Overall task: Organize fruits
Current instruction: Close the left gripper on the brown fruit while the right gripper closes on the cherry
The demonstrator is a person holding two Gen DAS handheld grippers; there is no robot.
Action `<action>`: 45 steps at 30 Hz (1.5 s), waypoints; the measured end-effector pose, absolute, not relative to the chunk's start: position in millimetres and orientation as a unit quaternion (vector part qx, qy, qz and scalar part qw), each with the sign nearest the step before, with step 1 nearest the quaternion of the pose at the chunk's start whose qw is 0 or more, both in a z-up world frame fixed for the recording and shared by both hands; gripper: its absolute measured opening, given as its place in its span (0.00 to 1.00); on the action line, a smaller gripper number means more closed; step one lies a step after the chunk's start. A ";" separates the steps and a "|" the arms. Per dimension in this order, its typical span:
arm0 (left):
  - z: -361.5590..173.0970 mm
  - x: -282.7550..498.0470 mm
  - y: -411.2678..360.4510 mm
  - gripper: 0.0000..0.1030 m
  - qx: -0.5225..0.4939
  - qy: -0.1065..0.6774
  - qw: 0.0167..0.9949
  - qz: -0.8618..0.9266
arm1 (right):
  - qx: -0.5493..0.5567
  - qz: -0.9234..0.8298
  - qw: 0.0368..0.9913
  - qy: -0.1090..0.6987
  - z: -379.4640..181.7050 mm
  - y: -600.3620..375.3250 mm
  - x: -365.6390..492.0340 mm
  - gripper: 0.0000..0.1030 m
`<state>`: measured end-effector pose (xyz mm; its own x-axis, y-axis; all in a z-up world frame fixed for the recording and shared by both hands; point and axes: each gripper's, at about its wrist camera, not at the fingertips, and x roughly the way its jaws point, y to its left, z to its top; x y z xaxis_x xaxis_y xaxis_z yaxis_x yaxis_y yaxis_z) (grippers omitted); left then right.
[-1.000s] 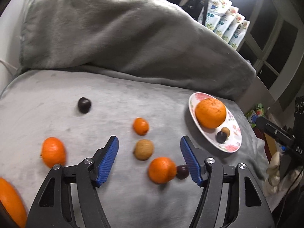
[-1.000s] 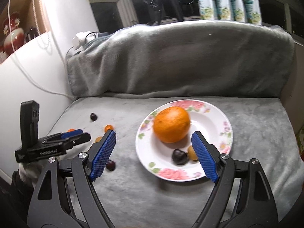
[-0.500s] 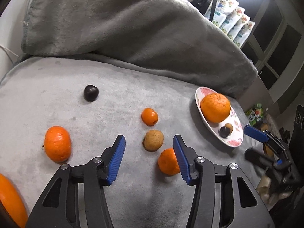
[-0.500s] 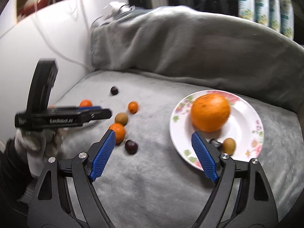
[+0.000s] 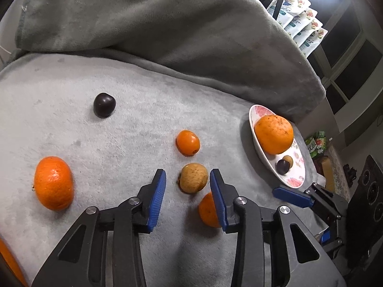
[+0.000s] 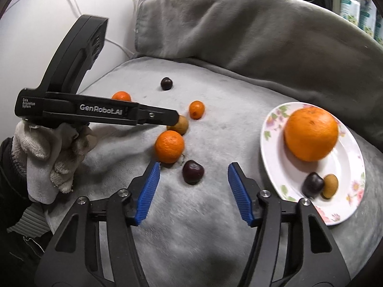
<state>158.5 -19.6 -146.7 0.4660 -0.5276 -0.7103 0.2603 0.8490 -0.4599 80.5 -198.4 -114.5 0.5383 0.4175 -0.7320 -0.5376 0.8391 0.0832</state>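
My left gripper (image 5: 188, 192) is open, its blue pads either side of a brown round fruit (image 5: 194, 177), not touching it. The same fruit shows in the right wrist view (image 6: 180, 124) at the left gripper's tip. My right gripper (image 6: 192, 187) is open, just short of a dark plum (image 6: 193, 171). A tangerine (image 6: 169, 146) lies between the two fruits. A floral plate (image 6: 270, 148) holds a big orange (image 6: 310, 134), a dark plum (image 6: 312, 184) and a small brown fruit (image 6: 329, 185).
On the grey blanket lie a small orange (image 5: 188, 142), a dark plum (image 5: 104, 104) farther back and a tangerine (image 5: 53, 183) at the left. A grey-covered backrest (image 5: 155, 24) rises behind. A white wall (image 6: 47, 12) stands at the left.
My left gripper has narrowed and moved forward around the brown fruit. My right gripper has swung left from the plate toward the dark plum on the blanket.
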 end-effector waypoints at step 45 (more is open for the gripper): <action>-149.9 164.2 -12.4 0.27 -0.181 0.471 0.826 -0.252 | -0.066 0.277 0.850 0.442 -136.1 -193.9 103.1 0.24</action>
<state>164.2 -12.4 -149.9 0.4301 -0.5865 -0.6863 0.2462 0.8076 -0.5359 103.1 -193.9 -136.1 0.4554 0.4118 -0.7893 -0.5293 0.8381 0.1319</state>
